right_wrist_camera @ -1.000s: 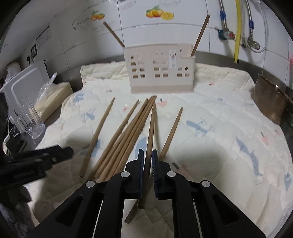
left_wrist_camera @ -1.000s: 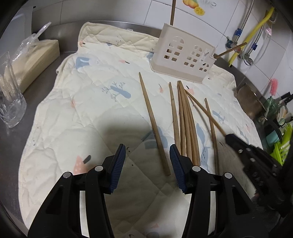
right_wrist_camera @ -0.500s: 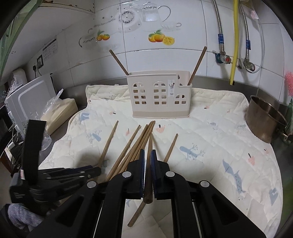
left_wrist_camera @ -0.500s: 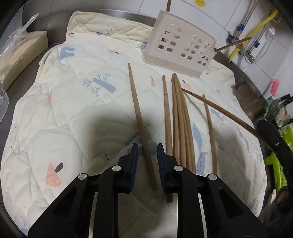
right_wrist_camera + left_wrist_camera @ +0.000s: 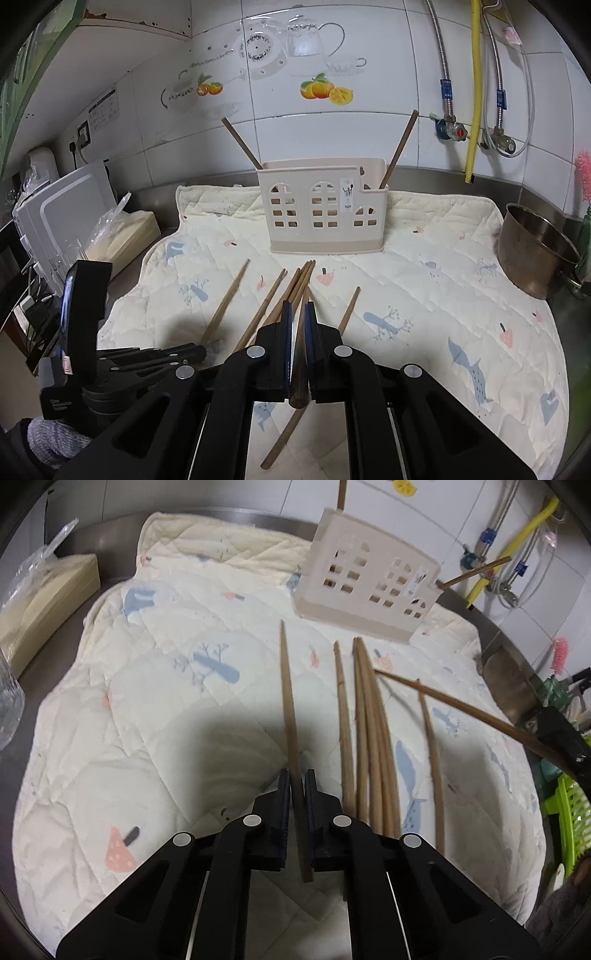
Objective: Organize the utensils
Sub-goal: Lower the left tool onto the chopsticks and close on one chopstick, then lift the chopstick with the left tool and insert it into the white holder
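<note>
Going left to right in the left wrist view: a wrapped tissue pack sits at the upper left edge with a clear glass just below it, both off the quilted mat. Lots of bare mat there, so that side has room to swing.

Centre bottom, the left gripper has just been closing, and its pads are now pinched on the leftmost chopstick near its thick end. The tip points up toward the utensil caddy at the upper middle. Right of it, the loose chopsticks lie bunched and touching.

At the far right edge, the right gripper carries a second chopstick slanting across above the pile. In the right wrist view that right gripper is clamped tight on its stick, the caddy straight ahead with two sticks already standing in it.

What worries me:
- both grips sit near one end, so a long stick could pivot in the pads and droop
- the two held sticks could cross over the pile and knock it around
- a tip could catch the caddy's rim or cut-out windows and tip it
- the metal pot crowds the right side, so less room there
</note>
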`<action>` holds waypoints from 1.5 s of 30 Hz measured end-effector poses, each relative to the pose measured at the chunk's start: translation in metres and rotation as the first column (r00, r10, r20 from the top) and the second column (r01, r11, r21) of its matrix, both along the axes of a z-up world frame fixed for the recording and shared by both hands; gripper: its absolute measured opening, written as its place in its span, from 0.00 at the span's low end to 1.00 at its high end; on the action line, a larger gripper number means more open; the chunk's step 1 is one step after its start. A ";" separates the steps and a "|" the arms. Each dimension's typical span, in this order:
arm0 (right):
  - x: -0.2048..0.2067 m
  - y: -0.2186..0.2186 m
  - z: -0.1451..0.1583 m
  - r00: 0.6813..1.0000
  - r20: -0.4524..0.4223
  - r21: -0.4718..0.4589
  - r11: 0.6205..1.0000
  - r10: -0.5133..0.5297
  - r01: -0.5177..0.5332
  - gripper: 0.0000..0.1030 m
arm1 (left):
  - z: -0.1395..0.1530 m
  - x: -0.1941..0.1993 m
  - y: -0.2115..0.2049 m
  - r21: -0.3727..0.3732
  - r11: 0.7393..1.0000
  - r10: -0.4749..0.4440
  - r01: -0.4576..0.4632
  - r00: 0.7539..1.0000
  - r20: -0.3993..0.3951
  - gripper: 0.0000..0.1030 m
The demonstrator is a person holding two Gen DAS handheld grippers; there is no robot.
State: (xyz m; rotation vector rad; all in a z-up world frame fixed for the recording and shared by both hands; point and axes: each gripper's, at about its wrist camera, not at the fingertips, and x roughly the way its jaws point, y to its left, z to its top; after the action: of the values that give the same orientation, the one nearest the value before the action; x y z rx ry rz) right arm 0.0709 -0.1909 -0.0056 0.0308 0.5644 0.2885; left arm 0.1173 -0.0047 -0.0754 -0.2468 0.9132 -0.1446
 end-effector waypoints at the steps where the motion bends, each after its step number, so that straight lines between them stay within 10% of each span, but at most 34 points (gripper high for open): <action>1: 0.000 0.000 0.001 1.000 0.006 0.002 1.000 0.001 -0.001 0.07 | 0.006 -0.002 0.001 0.003 1.000 -0.004 0.004 1.000 0.014 0.05; 12: 0.018 0.003 0.019 0.998 0.067 0.037 0.999 0.012 -0.015 0.07 | 0.067 -0.009 0.011 0.046 0.998 -0.042 0.034 0.985 0.165 0.05; 45: 0.033 0.009 0.073 0.985 0.150 0.048 0.994 0.089 -0.097 0.06 | 0.116 0.007 0.017 0.076 0.992 -0.119 0.103 0.964 0.239 0.05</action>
State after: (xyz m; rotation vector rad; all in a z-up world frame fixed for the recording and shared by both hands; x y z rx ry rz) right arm 0.1038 -0.1819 0.0670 0.0361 0.4111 0.3944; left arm 0.1244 0.0119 0.0406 -0.1160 0.6858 -0.2442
